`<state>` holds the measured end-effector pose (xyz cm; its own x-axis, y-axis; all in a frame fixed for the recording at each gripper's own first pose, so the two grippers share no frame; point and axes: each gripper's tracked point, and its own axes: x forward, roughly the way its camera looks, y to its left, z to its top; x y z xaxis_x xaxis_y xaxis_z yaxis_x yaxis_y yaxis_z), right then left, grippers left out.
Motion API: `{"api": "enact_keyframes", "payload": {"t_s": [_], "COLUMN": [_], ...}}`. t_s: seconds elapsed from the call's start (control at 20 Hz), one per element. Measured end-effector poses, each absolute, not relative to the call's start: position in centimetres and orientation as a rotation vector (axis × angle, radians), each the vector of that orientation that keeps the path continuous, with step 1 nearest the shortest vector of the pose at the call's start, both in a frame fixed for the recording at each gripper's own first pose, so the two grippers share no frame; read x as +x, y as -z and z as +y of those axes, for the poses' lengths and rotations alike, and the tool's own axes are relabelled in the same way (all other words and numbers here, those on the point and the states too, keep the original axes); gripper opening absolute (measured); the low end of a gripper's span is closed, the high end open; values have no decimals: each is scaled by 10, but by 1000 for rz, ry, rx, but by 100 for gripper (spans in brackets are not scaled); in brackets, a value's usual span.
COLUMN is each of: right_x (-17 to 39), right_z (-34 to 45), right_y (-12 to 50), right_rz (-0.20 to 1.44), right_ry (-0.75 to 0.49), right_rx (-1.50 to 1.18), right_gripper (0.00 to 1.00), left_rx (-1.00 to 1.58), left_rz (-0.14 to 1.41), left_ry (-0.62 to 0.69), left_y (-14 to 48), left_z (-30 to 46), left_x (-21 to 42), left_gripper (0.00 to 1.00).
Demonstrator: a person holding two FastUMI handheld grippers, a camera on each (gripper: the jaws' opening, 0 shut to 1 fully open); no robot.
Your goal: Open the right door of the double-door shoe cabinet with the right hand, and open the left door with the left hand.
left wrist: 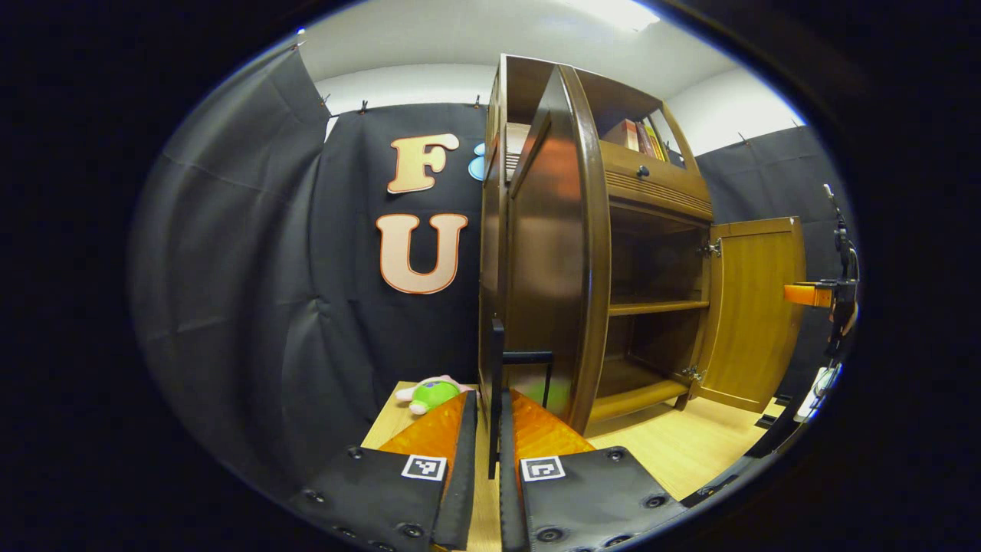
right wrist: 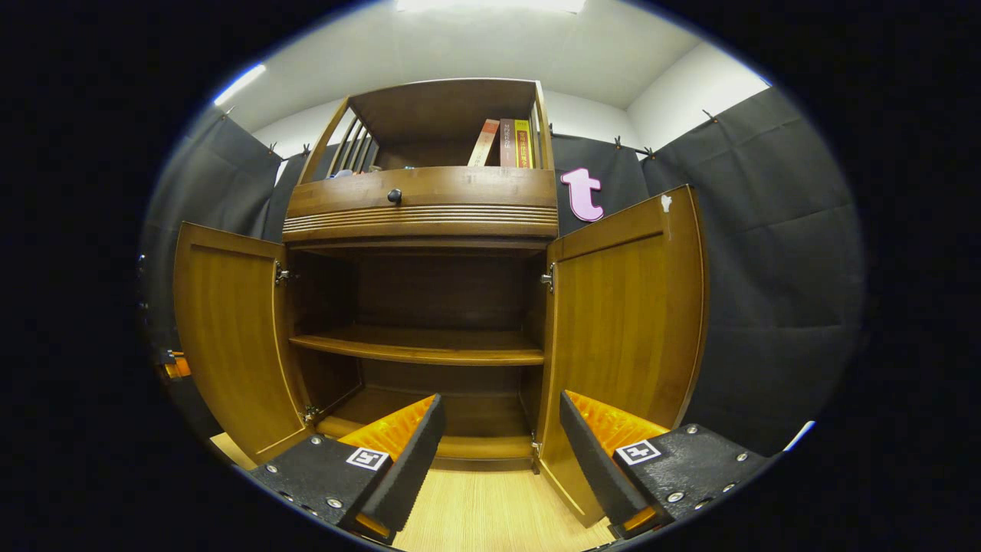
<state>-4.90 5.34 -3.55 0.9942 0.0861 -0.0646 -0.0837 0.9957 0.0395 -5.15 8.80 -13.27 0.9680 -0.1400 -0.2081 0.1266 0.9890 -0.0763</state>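
In the left gripper view, the left gripper has its jaws drawn nearly together, clamped on the thin black bar handle fixed to the dark brown wooden left door of the brown wooden double-door shoe cabinet; both fingers press against the upright bar. The left door stands swung out edge-on toward the camera, and the gripper points level at its outer face. The same view shows the lighter wooden right door standing wide open, with the other gripper off its outer edge at the far right. In the right gripper view, the right gripper is released, its jaws spread wide and holding nothing; it faces straight into the cabinet interior, with the right-hand finger just in front of the open right door's inner face, contact not determinable. Both doors stand open there, exposing one wooden shelf. A green plush toy lies on the light wooden floor beside the cabinet's left side.
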Motion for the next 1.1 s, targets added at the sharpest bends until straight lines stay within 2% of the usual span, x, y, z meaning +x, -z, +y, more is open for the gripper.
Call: {"api": "enact_keyframes", "payload": {"t_s": [0.05,0.1,0.15,0.7,0.85,1.1], "right_x": [-47,-45,-44,-42,-40,-38], "right_z": [57,61,66,92,91,91], "right_y": [35,35,36,38,36,39], "right_rz": [67,68,68,77,74,75], "right_ry": [-89,-94,-97,-143,-152,-173], "right_rx": [39,40,40,36,43,72], "right_gripper": [92,92,92,92,92,92], "left_rx": [-72,-99,-102,-44,-4,-55], "left_rz": [206,209,202,215,190,130], "left_ry": [138,157,167,135,87,84], "left_y": [128,133,132,125,103,59], "left_z": [95,89,87,96,101,84], "left_x": [-45,-46,-43,-52,-67,-105], "left_gripper": [29,12,10,10,10,10]}}
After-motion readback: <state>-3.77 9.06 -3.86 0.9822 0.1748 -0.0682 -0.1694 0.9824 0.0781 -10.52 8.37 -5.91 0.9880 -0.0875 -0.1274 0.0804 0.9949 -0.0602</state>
